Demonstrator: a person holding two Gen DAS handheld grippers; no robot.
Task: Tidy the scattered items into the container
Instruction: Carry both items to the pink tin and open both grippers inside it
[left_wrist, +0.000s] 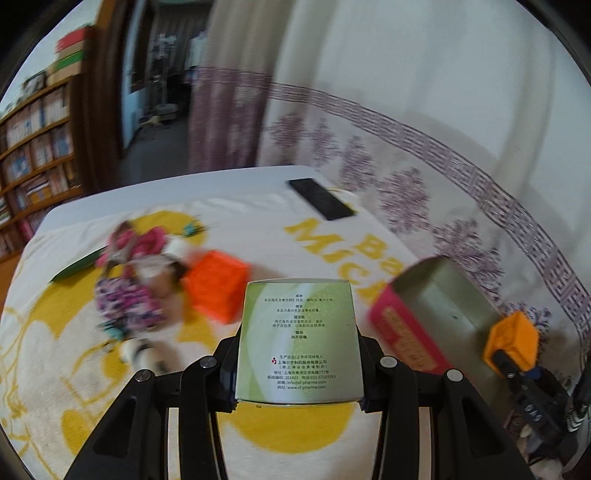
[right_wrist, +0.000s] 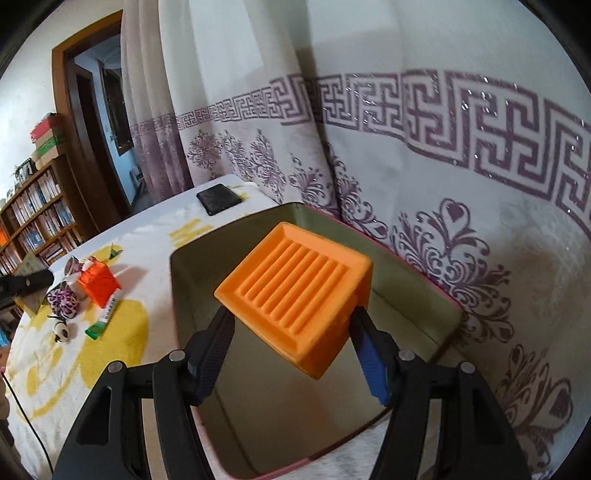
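My left gripper (left_wrist: 297, 354) is shut on a green-and-white medicine box (left_wrist: 299, 325) with printed text, held upright above the yellow-patterned cloth. To its right stands the open pink container (left_wrist: 406, 332) with a grey inside. My right gripper (right_wrist: 291, 332) is shut on an orange ribbed plastic block (right_wrist: 295, 291) and holds it tilted over the container's (right_wrist: 195, 280) open top. That block (left_wrist: 511, 341) also shows at the right edge of the left wrist view. Nothing can be seen lying inside the container.
An orange box (right_wrist: 98, 282), a purple patterned pouch (right_wrist: 62, 302), a green tube (right_wrist: 103, 323) and a small round toy (right_wrist: 61, 332) lie left of the container. A black phone (right_wrist: 219, 199) rests at the table's far edge. A curtain hangs right behind the container.
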